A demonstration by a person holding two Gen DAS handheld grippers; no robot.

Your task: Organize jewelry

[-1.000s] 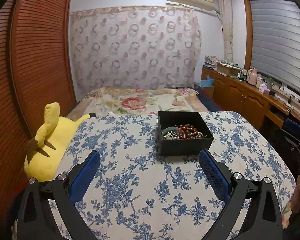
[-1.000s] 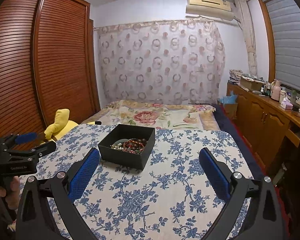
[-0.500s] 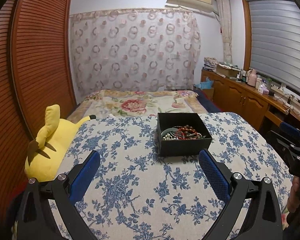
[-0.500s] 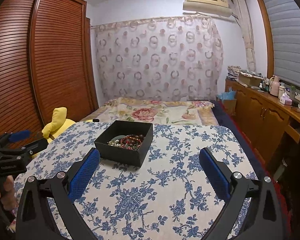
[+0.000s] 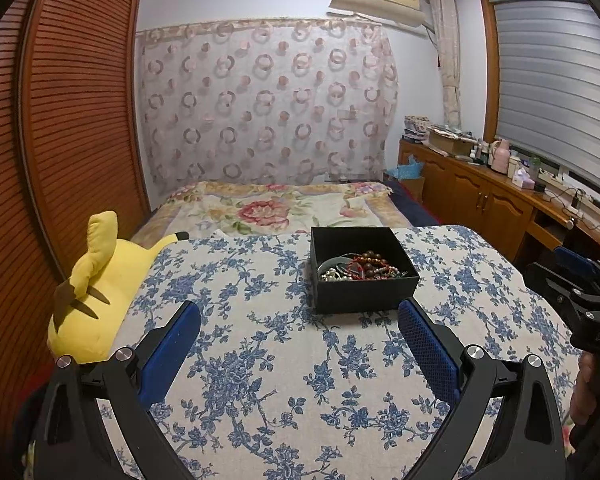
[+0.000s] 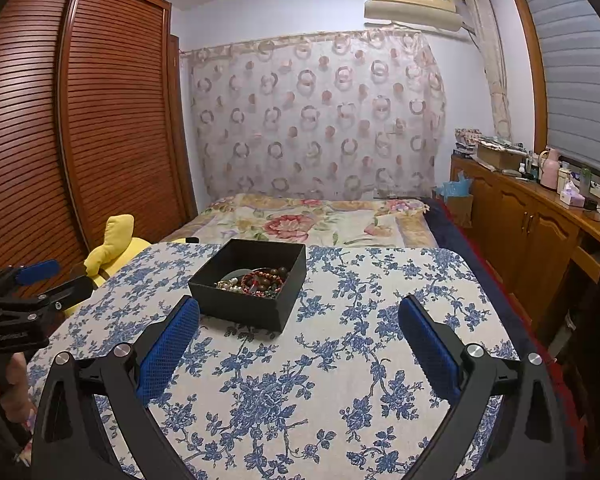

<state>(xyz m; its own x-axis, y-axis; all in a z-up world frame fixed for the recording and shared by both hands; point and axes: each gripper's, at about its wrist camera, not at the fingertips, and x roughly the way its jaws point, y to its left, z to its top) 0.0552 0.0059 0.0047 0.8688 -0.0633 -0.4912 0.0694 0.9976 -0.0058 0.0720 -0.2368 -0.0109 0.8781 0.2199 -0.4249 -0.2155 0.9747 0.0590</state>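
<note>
Blue-flowered cotton covers the table [image 5: 260, 380] that fills the lower half of both views, with a yellow plush toy [image 5: 96, 288] slumped off its left edge in the left wrist view. Right of centre in that view sits the black open-topped box [image 5: 362, 270], and all the jewelry you can see, a tangle of bracelets and beads [image 5: 358, 270], is heaped against its near wall; no piece shows on the cloth.

That fits either a pile waiting to be sorted out or pieces already gathered in, so let the box's contents guide you, not habit.

Your left gripper [image 5: 300, 334] has its jaws wide apart and holds nothing, hovering just short of the box's near wall. Your right gripper [image 6: 300, 334] is likewise spread and empty, with the box [image 6: 250, 280] up and to the left of its gap, close by its left pad.

If you reach in, come down from above the rim, not over the near wall, which could tip or push so light a box. Pinch one strand only, since the beads look interlaced and could drag their neighbours out.

From the left wrist the box sits square to you, roughly equal-sided, so no long axis stands out. From the right wrist it looks turned, one corner pointing toward the lower right. The heap itself runs left to right across the box.
</note>
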